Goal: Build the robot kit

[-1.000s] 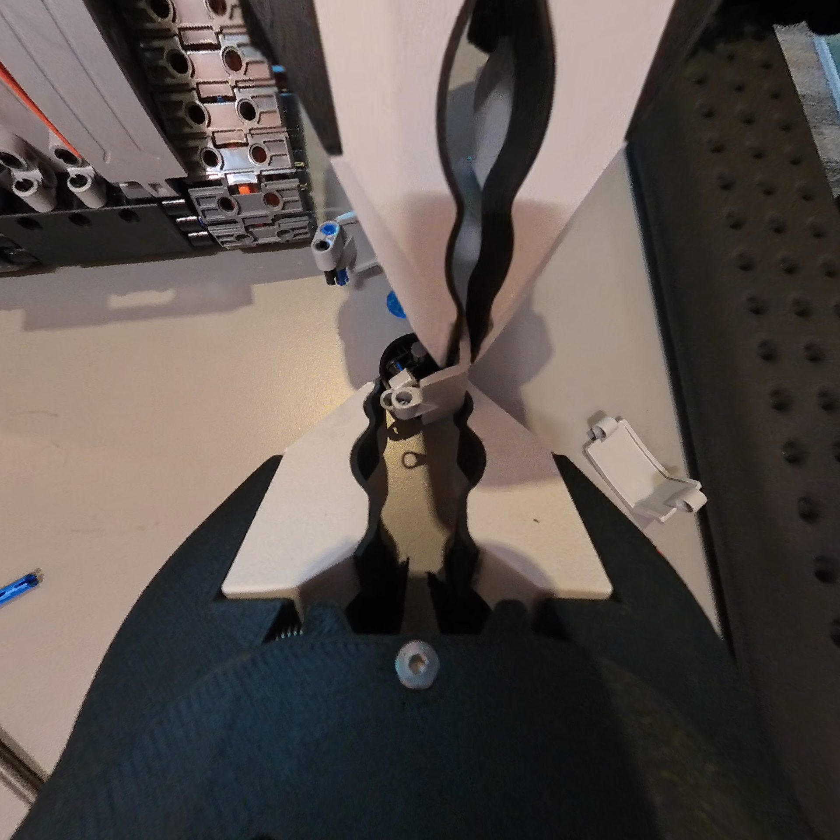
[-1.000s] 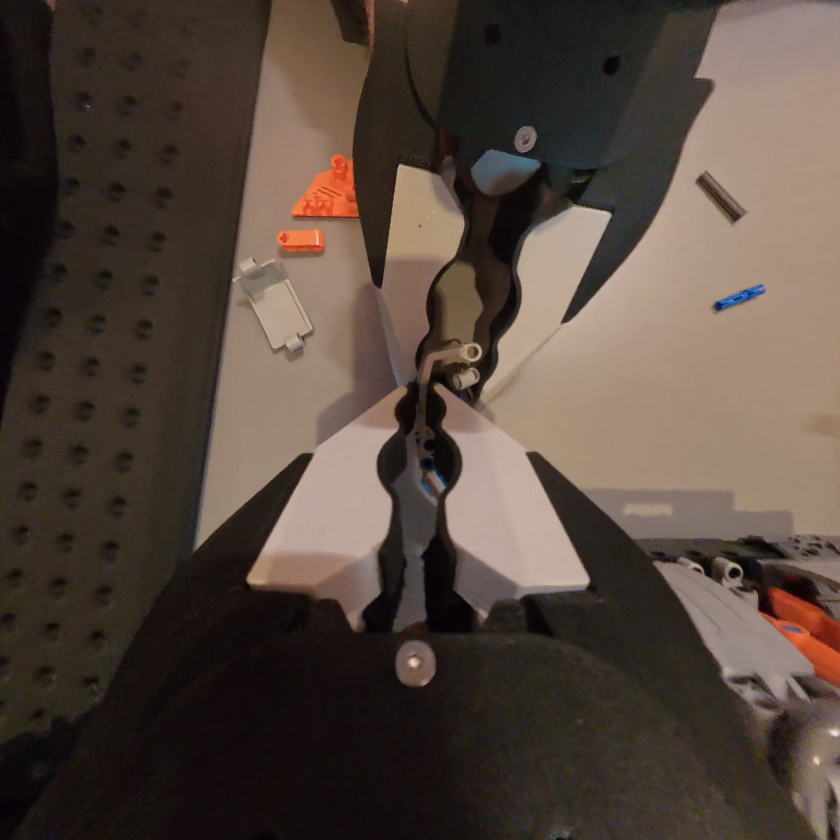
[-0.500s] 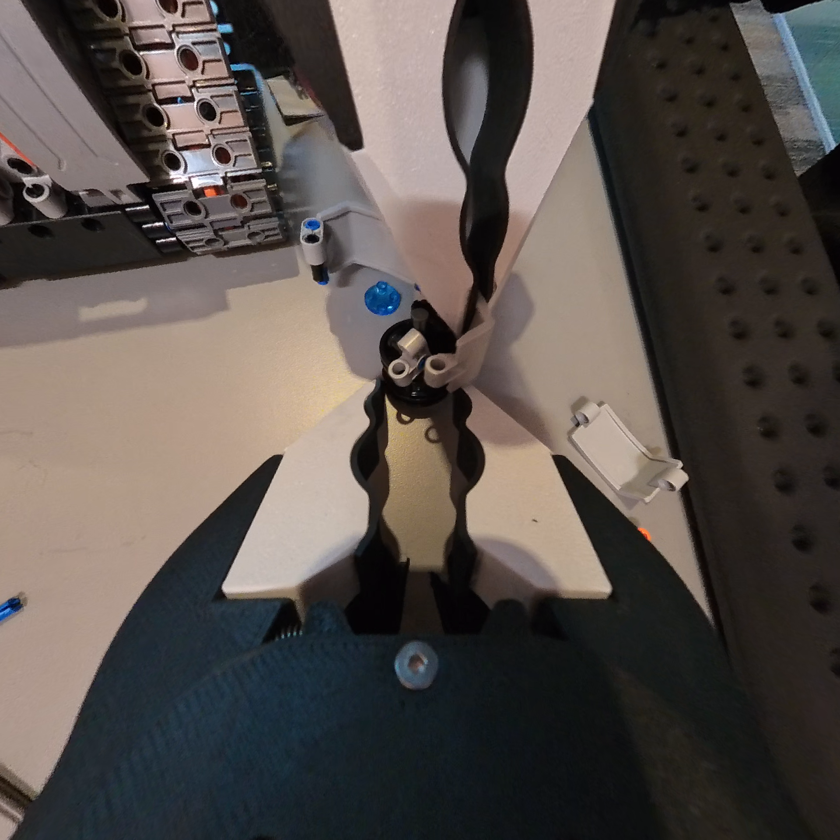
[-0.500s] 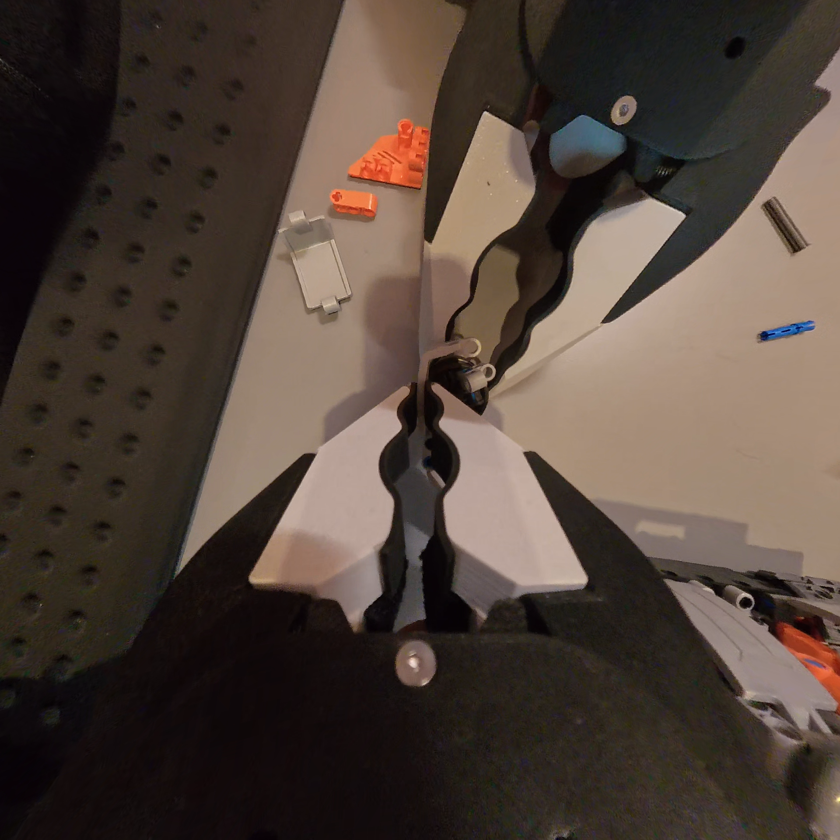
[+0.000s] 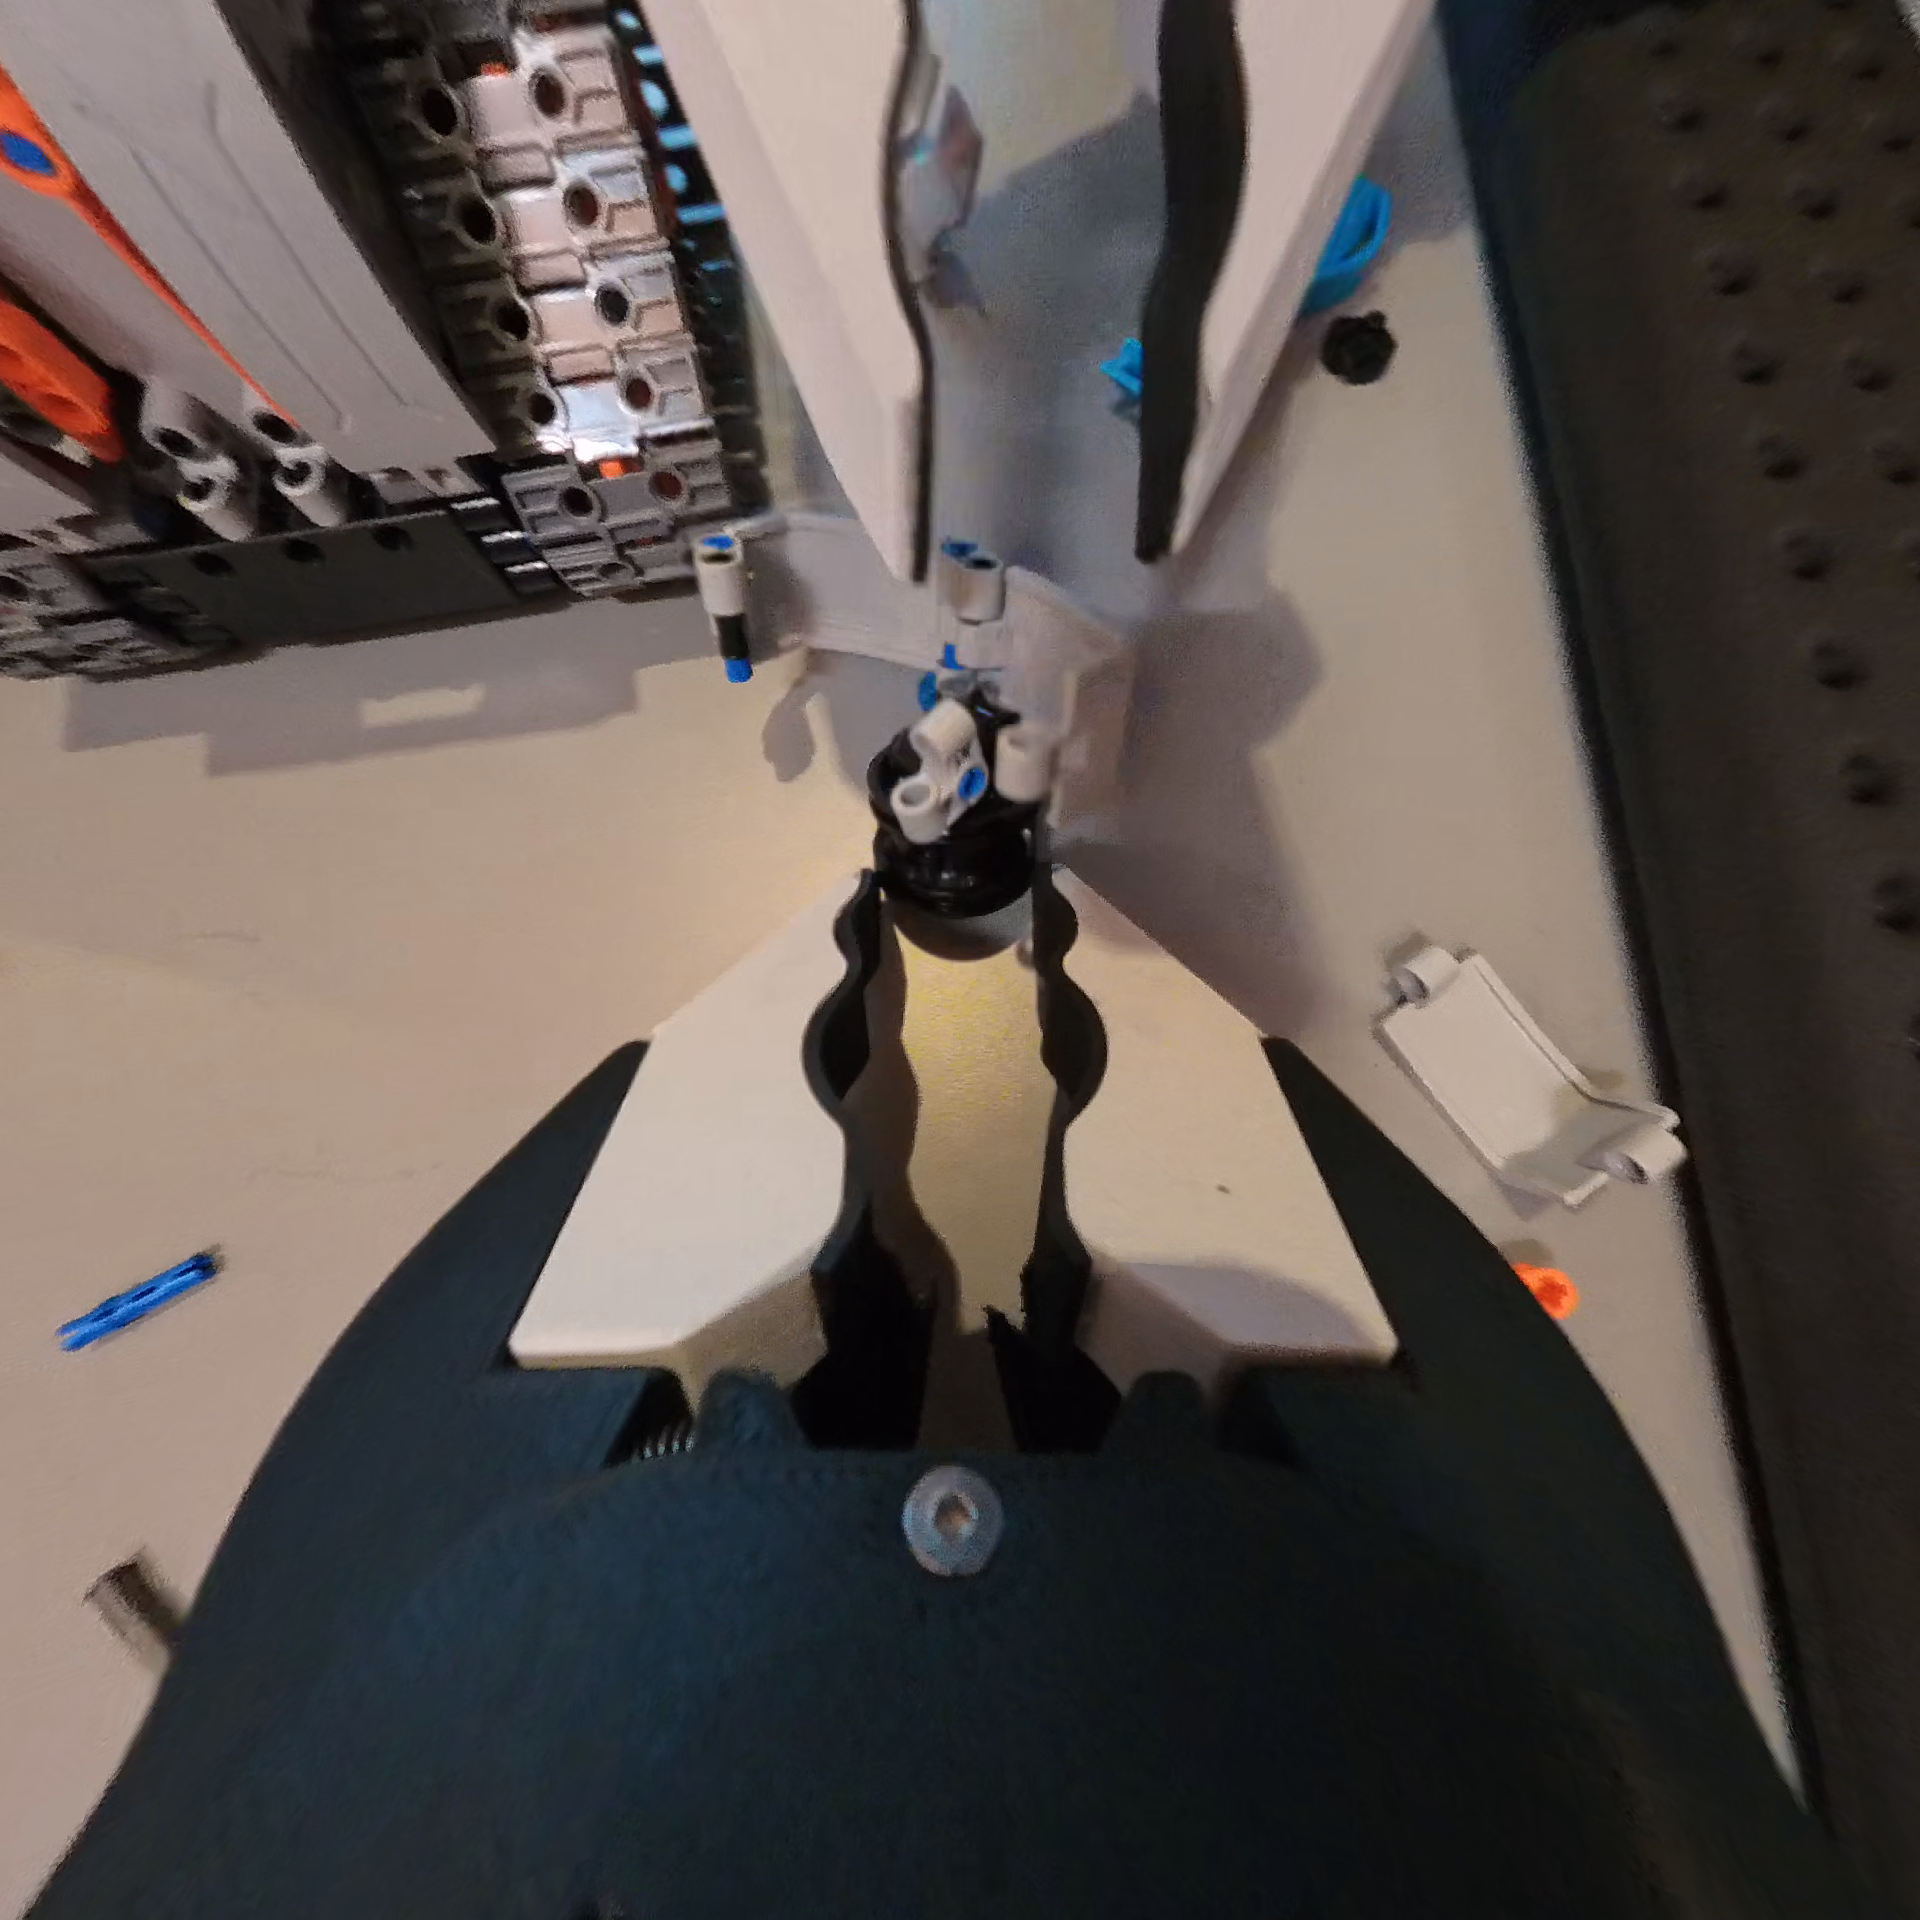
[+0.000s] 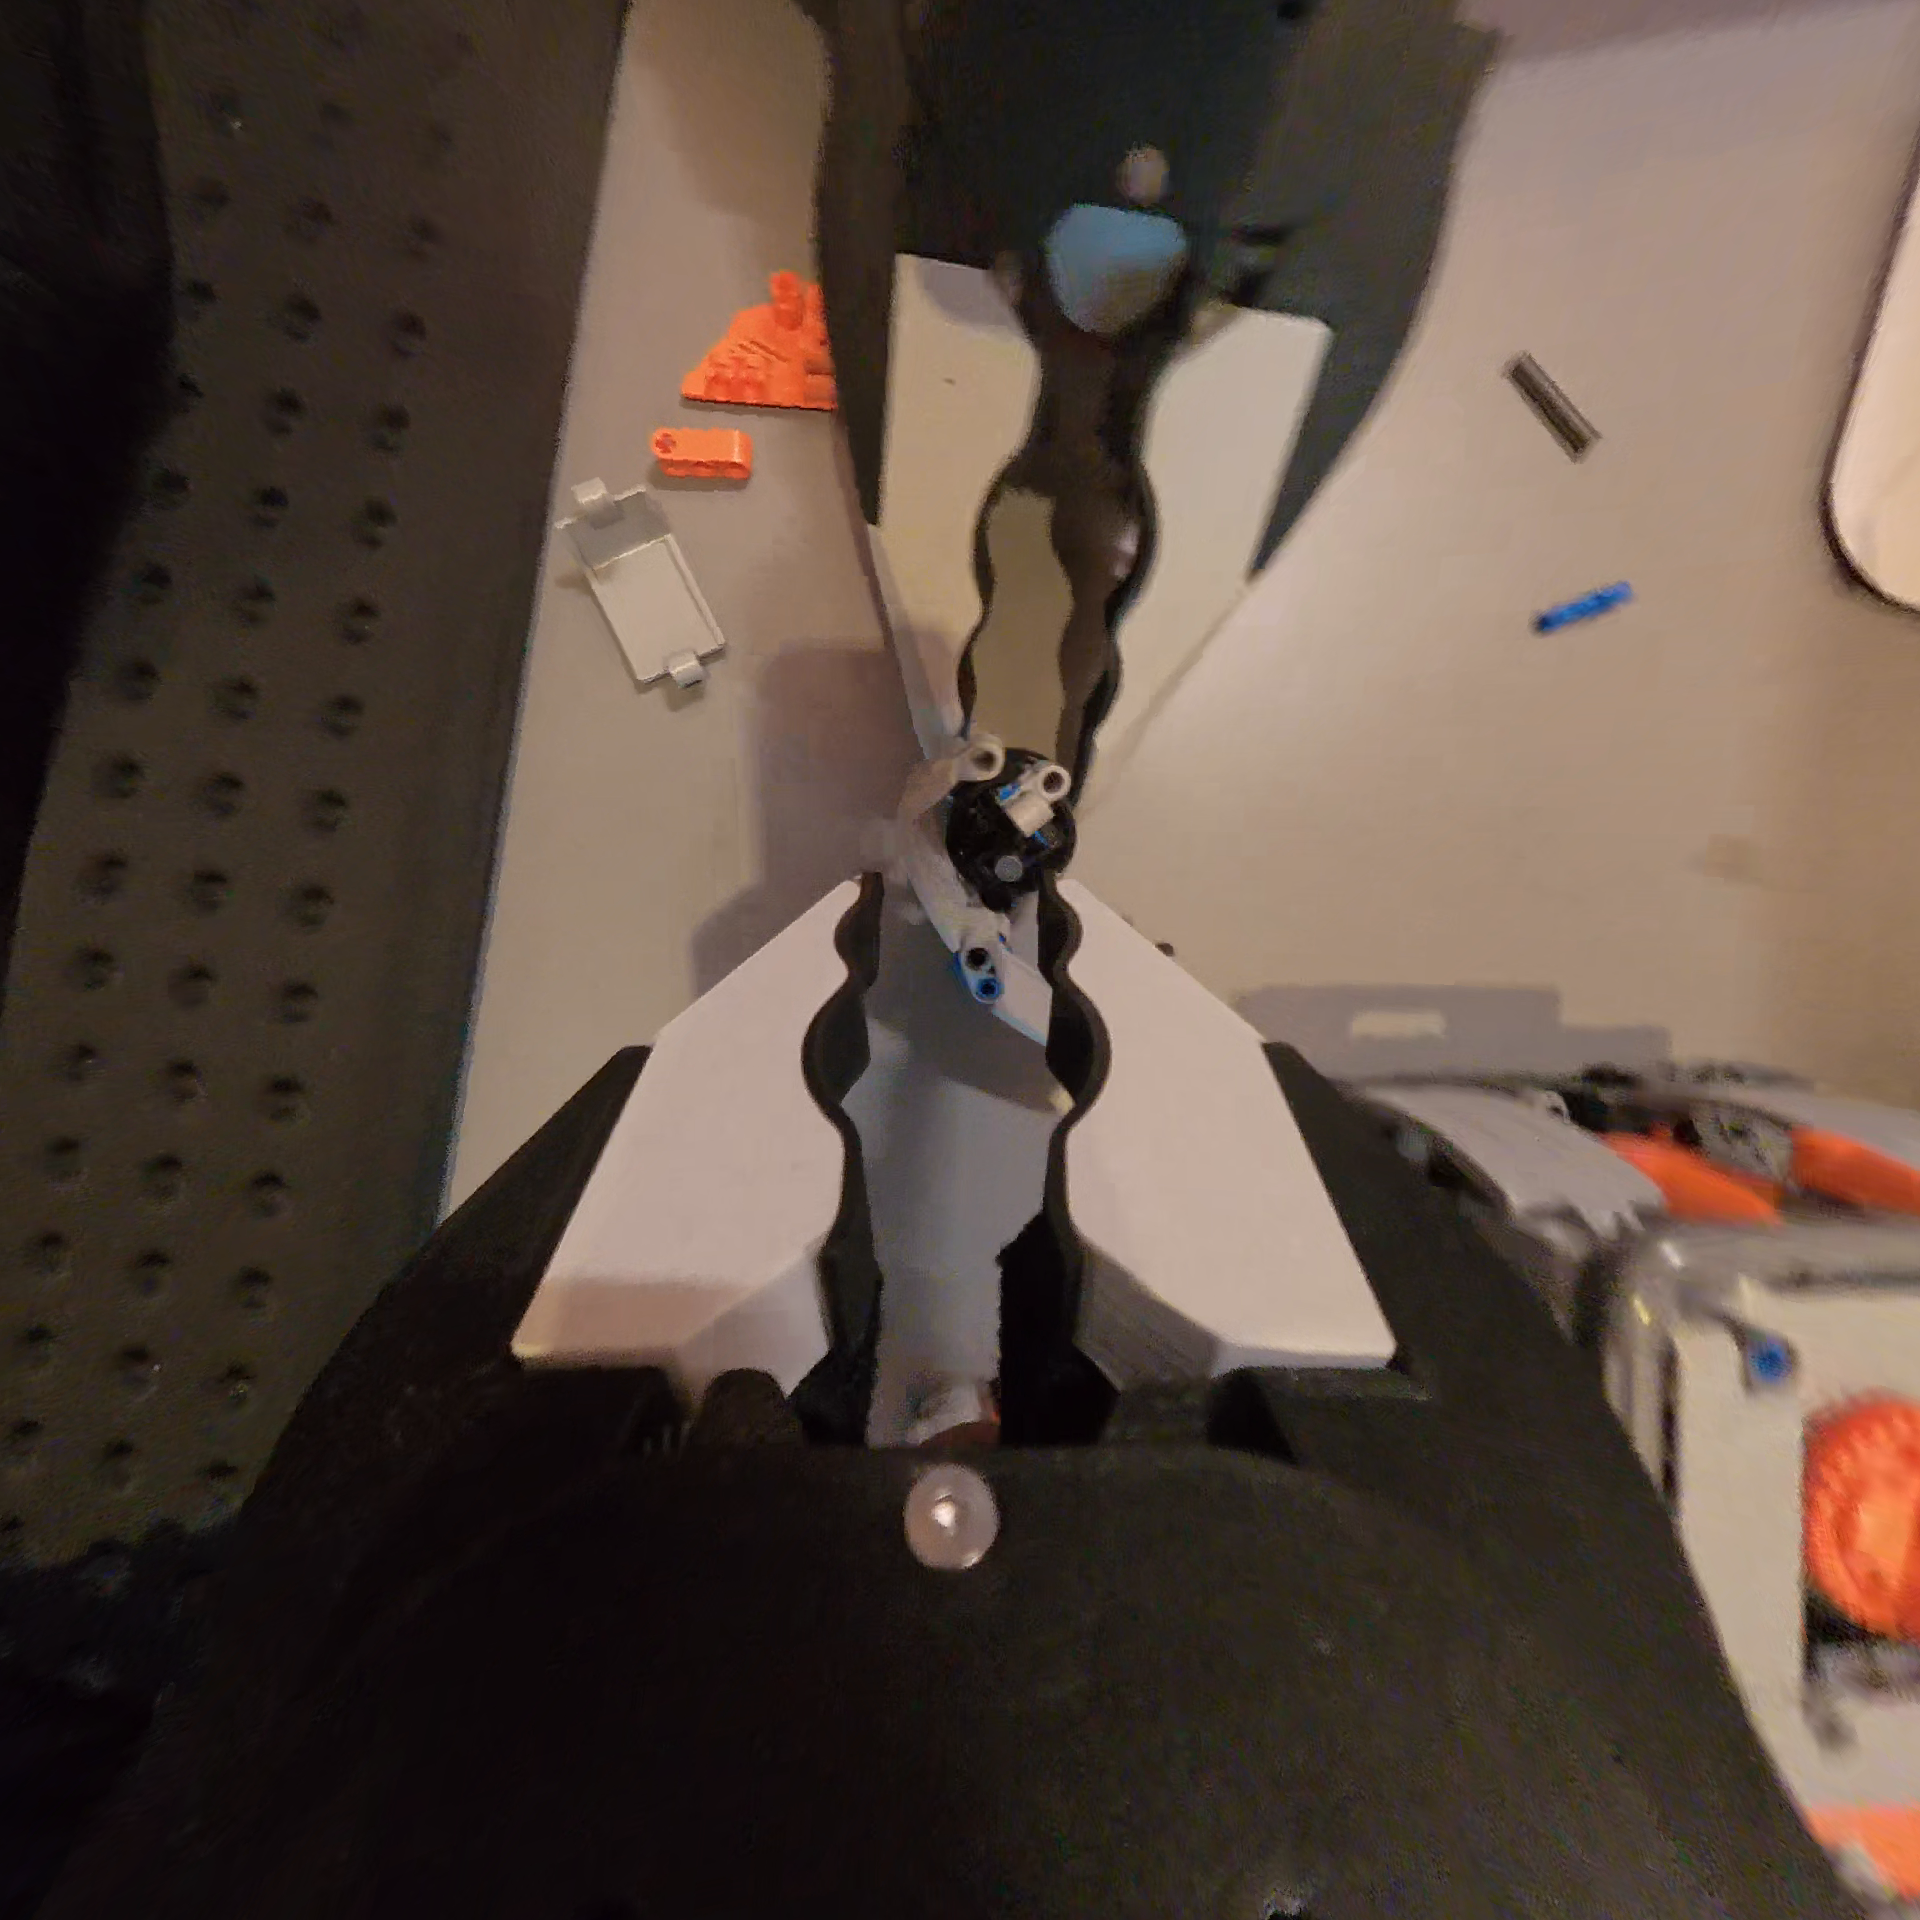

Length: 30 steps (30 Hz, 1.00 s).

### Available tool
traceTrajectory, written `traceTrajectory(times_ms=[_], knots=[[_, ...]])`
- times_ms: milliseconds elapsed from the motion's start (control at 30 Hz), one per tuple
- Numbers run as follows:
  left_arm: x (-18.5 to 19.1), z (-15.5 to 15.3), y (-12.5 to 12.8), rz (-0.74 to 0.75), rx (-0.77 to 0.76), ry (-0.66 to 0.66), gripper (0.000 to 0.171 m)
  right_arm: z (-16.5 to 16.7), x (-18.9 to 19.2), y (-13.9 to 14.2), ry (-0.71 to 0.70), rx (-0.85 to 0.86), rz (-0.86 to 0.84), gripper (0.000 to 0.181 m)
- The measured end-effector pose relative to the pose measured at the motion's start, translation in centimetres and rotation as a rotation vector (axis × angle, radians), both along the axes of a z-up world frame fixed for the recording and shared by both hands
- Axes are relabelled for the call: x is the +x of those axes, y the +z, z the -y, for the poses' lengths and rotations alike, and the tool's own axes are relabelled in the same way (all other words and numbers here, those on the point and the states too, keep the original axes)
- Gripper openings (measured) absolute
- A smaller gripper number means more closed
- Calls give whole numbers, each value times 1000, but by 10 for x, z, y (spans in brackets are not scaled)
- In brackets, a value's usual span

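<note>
On the table (image 6: 1299, 790) there are two orange pieces, one flat wedge (image 6: 758, 364) and one short beam (image 6: 701, 454), and one grey hinged panel (image 6: 644, 587). There is one blue pin (image 6: 1581, 607), one dark rod (image 6: 1550, 402), one small black knob (image 5: 1356, 345) and one large grey-and-orange brick model (image 5: 312, 312). Two grippers are seen, the left one (image 5: 951, 894) and the right one (image 6: 961, 914), with one small black-and-grey assembly (image 6: 997, 831) between their tips.

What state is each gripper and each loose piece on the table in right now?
left gripper: shut on the black wheel piece
right gripper: open around the white panel
grey flap: lying flat, untouched
blue pin: lying loose
orange beam: lying loose
</note>
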<state>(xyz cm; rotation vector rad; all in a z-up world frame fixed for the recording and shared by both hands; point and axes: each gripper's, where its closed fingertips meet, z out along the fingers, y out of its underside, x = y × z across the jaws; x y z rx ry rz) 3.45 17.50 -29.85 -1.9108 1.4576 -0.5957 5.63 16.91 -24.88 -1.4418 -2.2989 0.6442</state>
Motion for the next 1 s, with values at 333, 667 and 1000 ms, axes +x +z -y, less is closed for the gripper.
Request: traceTrajectory(times_ms=[333,667,1000], knots=[[-14,-14,21,-101,373,76,26,-20,20,5,-191,-102,57,28],[-20,-15,19,67,100,127,0,-28,12,1,-197,61,42,40],[-27,-61,33,-68,231,282,46,-35,18,13,-197,51,-13,34]])
